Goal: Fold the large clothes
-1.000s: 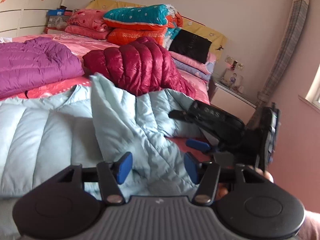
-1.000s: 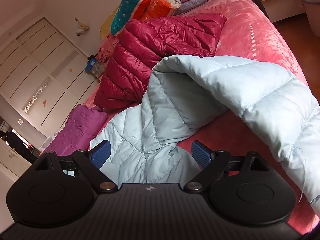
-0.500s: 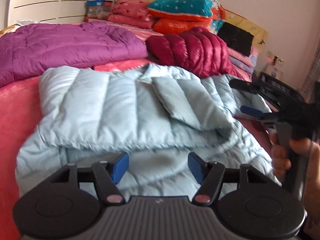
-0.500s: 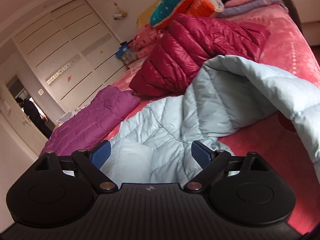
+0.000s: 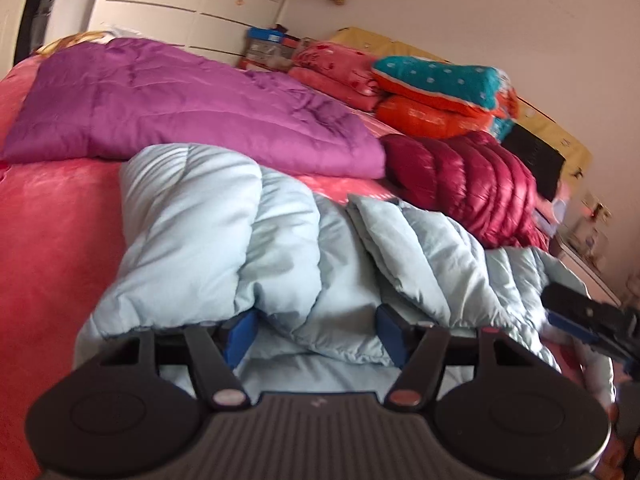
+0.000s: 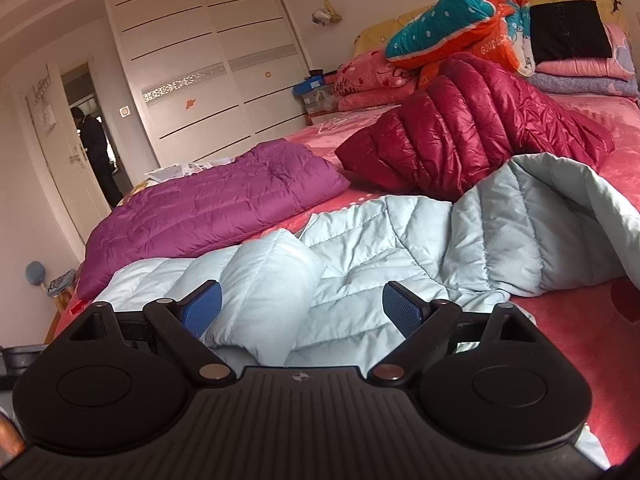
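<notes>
The pale blue coat (image 6: 400, 248) is laid on the red bed (image 6: 560, 328), its long axis running from near left to far right in the right view. A purple coat (image 6: 216, 208) and a maroon coat (image 6: 472, 128) are seen beyond it. The left tongs (image 5: 316, 334) are spread around the coat's near edge. The right tongs (image 6: 302, 310) are spread over a folded bulge.

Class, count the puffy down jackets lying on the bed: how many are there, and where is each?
3: the light blue jacket nearest, the purple jacket behind it to the left, the dark red jacket behind it to the right. Folded bedding could hide more.
</notes>
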Demonstrator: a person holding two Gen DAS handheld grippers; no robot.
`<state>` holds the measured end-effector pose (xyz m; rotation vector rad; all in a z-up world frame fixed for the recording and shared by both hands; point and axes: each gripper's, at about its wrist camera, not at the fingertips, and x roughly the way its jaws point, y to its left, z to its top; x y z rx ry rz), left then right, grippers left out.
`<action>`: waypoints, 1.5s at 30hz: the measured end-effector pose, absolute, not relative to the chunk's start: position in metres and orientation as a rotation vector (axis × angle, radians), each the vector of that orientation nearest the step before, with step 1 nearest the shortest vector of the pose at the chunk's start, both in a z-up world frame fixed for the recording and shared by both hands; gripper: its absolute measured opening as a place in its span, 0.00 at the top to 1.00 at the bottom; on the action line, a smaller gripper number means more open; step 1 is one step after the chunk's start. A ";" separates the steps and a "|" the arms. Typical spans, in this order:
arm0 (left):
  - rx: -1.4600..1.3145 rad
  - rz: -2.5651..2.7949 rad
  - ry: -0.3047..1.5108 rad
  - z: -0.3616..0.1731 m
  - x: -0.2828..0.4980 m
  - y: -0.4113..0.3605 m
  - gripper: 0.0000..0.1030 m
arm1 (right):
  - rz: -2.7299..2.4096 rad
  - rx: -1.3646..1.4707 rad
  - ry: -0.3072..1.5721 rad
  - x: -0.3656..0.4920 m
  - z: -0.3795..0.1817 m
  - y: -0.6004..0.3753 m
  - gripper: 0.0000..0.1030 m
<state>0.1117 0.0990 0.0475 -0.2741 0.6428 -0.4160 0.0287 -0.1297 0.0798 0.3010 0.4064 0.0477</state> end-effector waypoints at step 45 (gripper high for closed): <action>-0.333 -0.404 0.685 0.034 0.158 0.127 0.67 | -0.225 0.336 0.557 0.168 0.038 -0.141 0.67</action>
